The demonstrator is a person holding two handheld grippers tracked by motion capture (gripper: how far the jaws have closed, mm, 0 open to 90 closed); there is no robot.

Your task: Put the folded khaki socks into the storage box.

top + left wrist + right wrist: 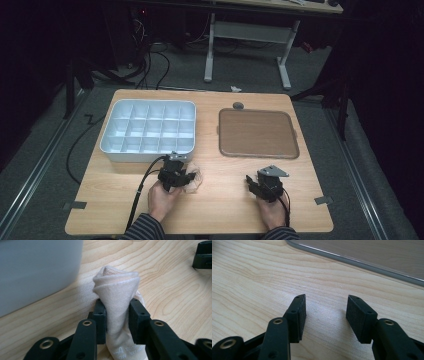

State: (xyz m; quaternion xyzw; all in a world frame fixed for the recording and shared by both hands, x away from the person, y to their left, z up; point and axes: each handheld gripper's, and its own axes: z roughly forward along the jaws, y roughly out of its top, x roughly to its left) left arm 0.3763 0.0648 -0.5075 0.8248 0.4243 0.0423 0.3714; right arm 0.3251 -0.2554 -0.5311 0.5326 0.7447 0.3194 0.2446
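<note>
Black jaws at the bottom of the left gripper view were clamped on a rolled white sock (117, 302), pads pressing both sides of the fabric; the roll stuck up above the pads, tail with faint printed text running down between the linkages at bottom centre. Left gripper (117, 315) sat low over the wooden table (175, 290). Grey wall of the compartment tray (37, 270) took the upper left of that frame, close to the sock but not touching. Dark part of the other gripper poked in at top right.

High view: left gripper (181, 176) at lower centre-left, just below the near edge of the white compartment tray (148, 129); sock (195, 178) a pale blur at its tip, resting on or just over the table, can't tell which. Left hand (162, 197) came up from the bottom edge, striped sleeve behind it. Right gripper (259, 186) at lower centre-right, below the brown flat tray (258, 133), well apart from the sock. Right hand (272, 210) under it.

Right gripper view: jaws apart, nothing between them, bare wood in the gap (325, 315). Brown tray's grey rim (362, 263) crossed the upper right of the frame, near but clear of the pads.
</note>
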